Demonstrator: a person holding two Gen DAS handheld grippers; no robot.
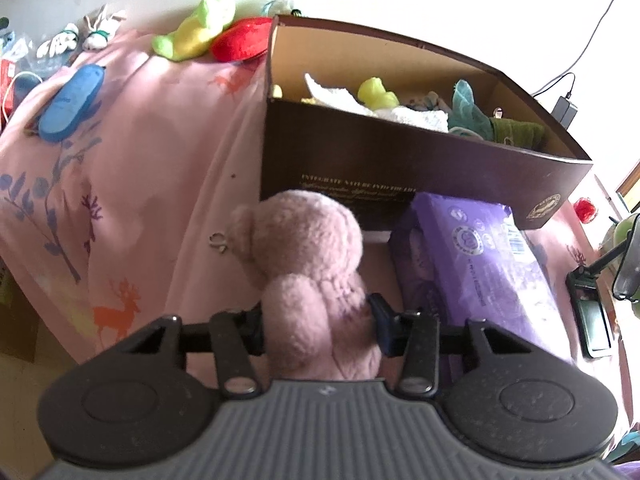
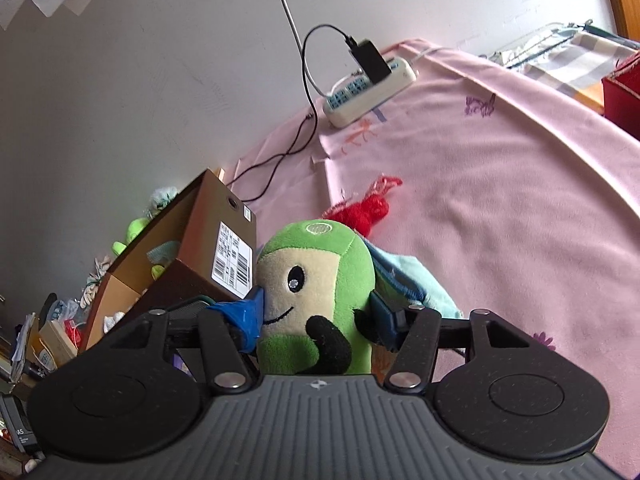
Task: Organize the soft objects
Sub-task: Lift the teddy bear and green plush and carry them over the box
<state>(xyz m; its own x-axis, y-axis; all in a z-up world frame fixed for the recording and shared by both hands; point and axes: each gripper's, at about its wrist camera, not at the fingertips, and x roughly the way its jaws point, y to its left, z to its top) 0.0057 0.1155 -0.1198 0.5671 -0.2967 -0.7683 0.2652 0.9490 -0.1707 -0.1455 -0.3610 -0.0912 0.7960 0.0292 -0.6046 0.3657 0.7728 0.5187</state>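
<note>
Brown box (image 1: 400, 168) on the pink cloth (image 1: 140, 160), open top, already part-filled with soft items; lies straight ahead of and above the left gripper (image 1: 316, 320), ahead-left of the right gripper (image 2: 316, 316). Pink bear (image 1: 308, 264) upright between the left fingers (image 1: 380, 316), pads pressed into its body, long axis along the fingers, head nearest the box wall. Green doll (image 2: 316, 280) between the right fingers (image 2: 248, 316), pads touching its sides; firm clamping not confirmable. Judged: left nearer; lift over rim.
</note>
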